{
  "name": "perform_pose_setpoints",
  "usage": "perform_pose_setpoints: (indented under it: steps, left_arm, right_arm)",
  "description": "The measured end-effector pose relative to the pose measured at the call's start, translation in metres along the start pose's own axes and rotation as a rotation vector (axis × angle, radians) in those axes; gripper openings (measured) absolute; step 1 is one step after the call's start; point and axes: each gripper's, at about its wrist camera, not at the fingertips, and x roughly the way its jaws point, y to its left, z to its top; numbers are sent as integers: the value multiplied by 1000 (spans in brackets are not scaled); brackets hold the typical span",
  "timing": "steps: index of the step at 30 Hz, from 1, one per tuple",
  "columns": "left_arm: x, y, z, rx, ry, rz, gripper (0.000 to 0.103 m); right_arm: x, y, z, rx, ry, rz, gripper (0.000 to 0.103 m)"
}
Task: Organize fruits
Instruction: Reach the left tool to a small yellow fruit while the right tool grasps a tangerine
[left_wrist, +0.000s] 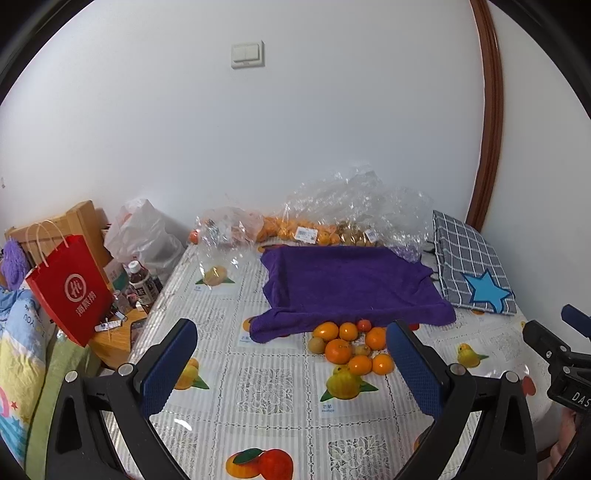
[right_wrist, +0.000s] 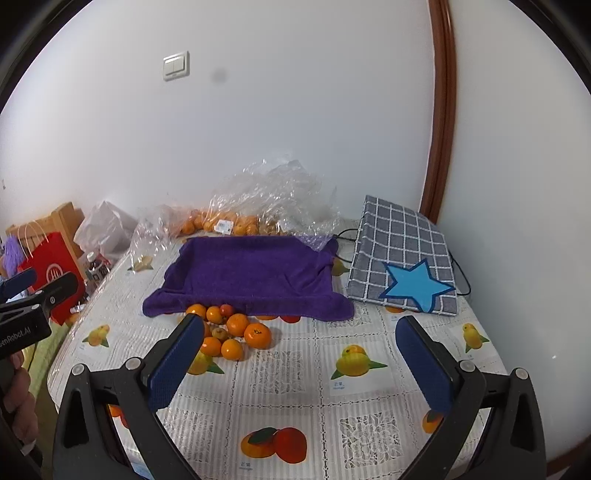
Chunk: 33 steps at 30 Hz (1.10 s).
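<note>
Loose cluster of small round orange mandarins (left_wrist: 351, 347) sits on the white lace-pattern plastic tablecloth with printed fruit pictures (left_wrist: 273, 391), just in front of the near edge of the purple terry towel (left_wrist: 347, 284). A couple of duller brownish fruits and one small reddish one are mixed in. Pile is roughly round – no clear long axis; individual fruits are round, and stem ends are too small to tell except one facing up at the pile's right in the right wrist view. In that view the same pile (right_wrist: 236, 332) lies left of centre, touching the towel (right_wrist: 251, 273) hem.

Left gripper (left_wrist: 291, 369): jaws spread wide, blue-padded fingers (left_wrist: 170, 369) well apart, nothing between them, touching nothing. The pile shows between the fingers, nearer the right one, which hides part of it.

Right gripper (right_wrist: 301, 365): also wide open and empty, held above the tablecloth (right_wrist: 295, 373); the left finger overlaps the pile's near-left edge in the view – whether they touch, I cannot tell.

Far side: crumpled clear plastic bags holding more oranges (left_wrist: 295, 229) against the white wall. Right of the towel lies a grey checked fabric bag with a blue star (right_wrist: 406, 266), flat. Far left, off the table, stands a red paper gift bag (left_wrist: 70, 288).
</note>
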Motion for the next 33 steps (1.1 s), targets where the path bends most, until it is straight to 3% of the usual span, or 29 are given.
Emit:
perform_pose_setpoints:
  steps: [12,21,25,33]
  left_arm:
    - [64,9,-28,18,78,-14,101]
    - [121,31,-56,6,190,-10,99]
    - [140,41,-67,-8,244,-31,92]
    - [165,62,-74,-62,293,-74,90]
  right_arm:
    - [69,11,-25,-14,101,-4,101]
    - [126,34,-45,-67,137,1,101]
    - [149,43,-55,-91,176,3,101]
    - [183,50,-66,-79,286,65,80]
